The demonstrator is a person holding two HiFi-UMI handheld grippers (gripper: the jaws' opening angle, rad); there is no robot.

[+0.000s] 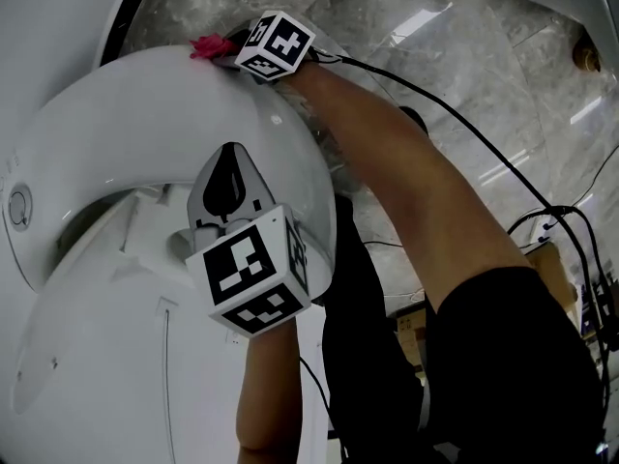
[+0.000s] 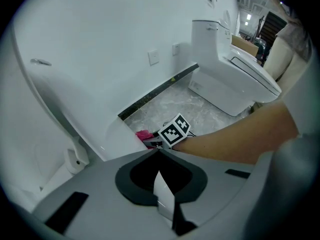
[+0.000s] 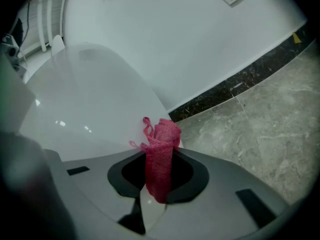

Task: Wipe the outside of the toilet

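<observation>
Underfoot, a grey marble floor [image 3: 260, 129] meets a white wall [image 2: 100, 44] along one dark skirting strip [image 3: 235, 86]. Two toilets show: the near toilet [image 1: 145, 95] under both tools, and a second toilet [image 2: 230, 79] farther along the wall. One pink cloth [image 3: 161, 156] is clamped in the right tool [image 3: 162, 149], pressed against the near toilet's outer side. The left tool [image 2: 159, 151] has its jaws together, empty.

At centre frame, a pink cloth [image 2: 143, 134] is seen at the tip of the right gripper [image 2: 153, 143], beyond the closed left gripper [image 2: 159, 152].
</observation>
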